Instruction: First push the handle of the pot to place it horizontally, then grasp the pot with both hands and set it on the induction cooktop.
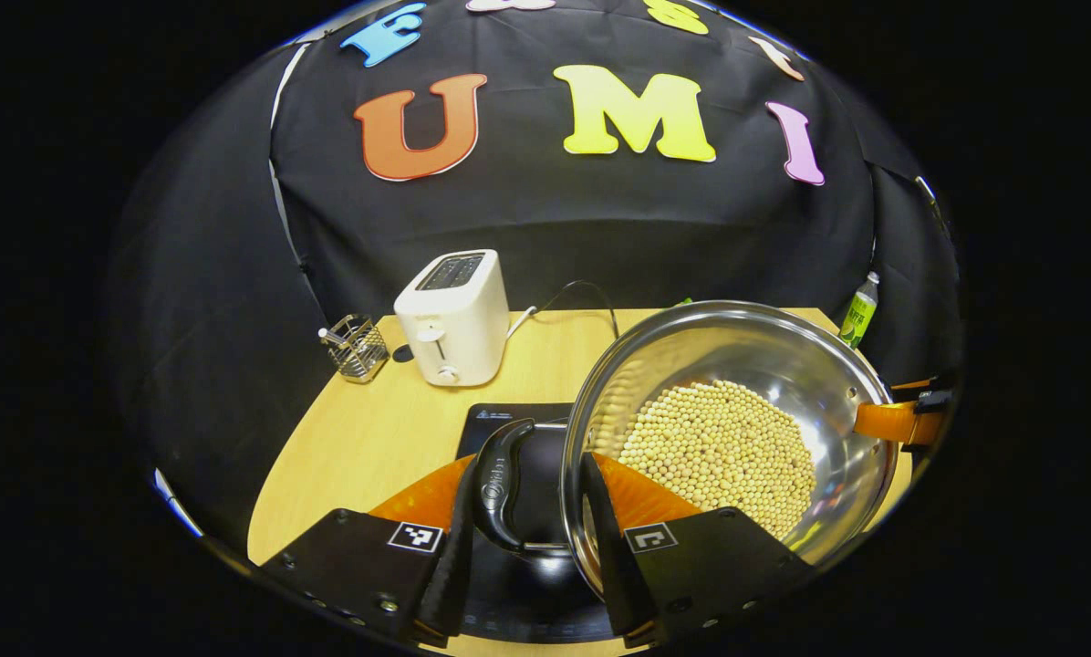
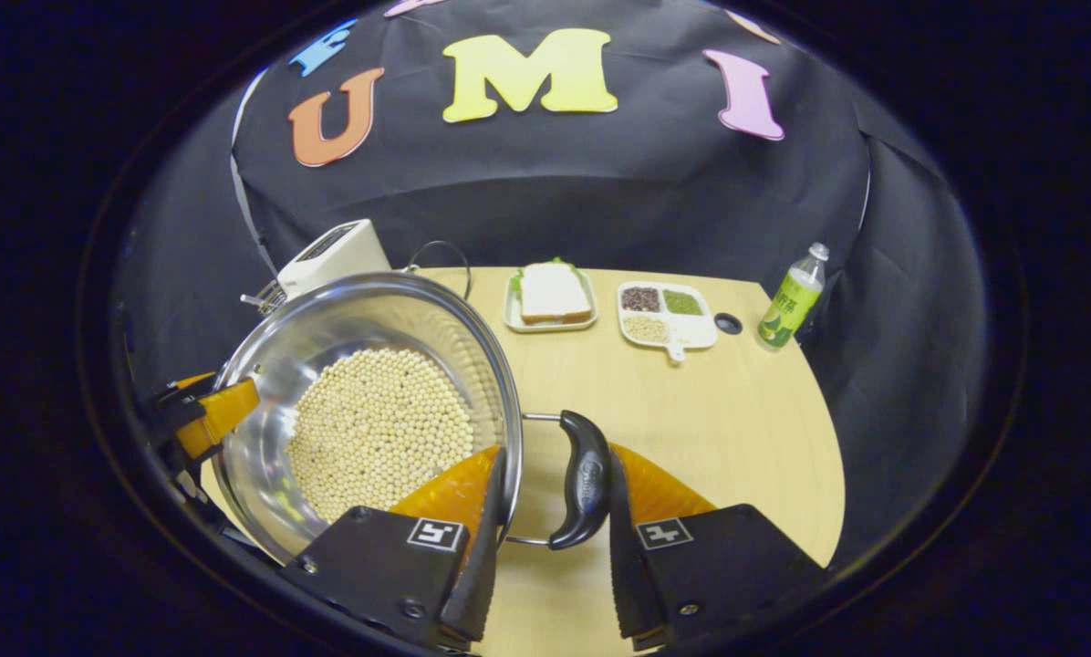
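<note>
So, writing: pot handle (image 1: 502, 484) carries an embossed mark, too small to read; bottle (image 2: 790, 299) label unreadable.
Surface: light wood table (image 2: 737, 429), rounded edge; black cloth wall behind.
Pot (image 1: 737, 429): shiny steel, round, holding pale beans (image 2: 381, 429); sits over the black glass cooktop (image 1: 509, 420).
Left gripper (image 1: 527, 538): fingers apart, straddling the black handle and pot rim, contact unclear.
Right gripper (image 2: 550, 538): fingers apart around the other handle (image 2: 585, 479), outer finger touching it.
Toaster (image 1: 454, 319): white, boxy, at 11 o'clock from the pot.
Wire holder (image 1: 356, 347): beside toaster.
Sandwich plate (image 2: 550, 297), divided dish (image 2: 669, 315): 12 o'clock in the right gripper view.
</note>
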Demonstrator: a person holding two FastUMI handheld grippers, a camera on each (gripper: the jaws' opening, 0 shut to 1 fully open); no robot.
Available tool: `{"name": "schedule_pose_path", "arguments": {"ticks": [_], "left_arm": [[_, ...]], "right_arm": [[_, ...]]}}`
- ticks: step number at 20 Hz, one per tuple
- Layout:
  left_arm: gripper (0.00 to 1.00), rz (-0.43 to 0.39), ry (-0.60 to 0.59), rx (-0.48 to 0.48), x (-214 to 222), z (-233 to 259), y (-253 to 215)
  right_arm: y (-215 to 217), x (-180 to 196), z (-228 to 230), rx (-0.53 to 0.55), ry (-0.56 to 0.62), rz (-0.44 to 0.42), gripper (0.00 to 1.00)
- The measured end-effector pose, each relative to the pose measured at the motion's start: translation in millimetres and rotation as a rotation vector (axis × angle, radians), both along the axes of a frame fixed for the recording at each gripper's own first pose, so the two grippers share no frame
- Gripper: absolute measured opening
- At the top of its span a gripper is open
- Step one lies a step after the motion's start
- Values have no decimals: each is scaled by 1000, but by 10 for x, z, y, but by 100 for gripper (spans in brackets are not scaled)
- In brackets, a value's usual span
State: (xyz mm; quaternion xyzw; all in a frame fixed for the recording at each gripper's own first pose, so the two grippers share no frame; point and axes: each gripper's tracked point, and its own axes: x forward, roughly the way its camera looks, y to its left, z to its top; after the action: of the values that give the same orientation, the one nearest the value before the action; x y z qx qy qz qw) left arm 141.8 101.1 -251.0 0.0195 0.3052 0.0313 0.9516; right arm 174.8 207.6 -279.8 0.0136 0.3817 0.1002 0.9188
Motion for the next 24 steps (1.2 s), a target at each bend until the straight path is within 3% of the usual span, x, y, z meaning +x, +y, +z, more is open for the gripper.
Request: {"name": "schedule_pose_path", "arguments": {"ticks": [10,24], "left_arm": [[58,-7,40,20,190,-351,671],[58,2,96,-4,289,-724,855]], "right_arm": [[729,70,-333,8,52,-9,53],[951,168,-559,-32,79,-25,53]]}}
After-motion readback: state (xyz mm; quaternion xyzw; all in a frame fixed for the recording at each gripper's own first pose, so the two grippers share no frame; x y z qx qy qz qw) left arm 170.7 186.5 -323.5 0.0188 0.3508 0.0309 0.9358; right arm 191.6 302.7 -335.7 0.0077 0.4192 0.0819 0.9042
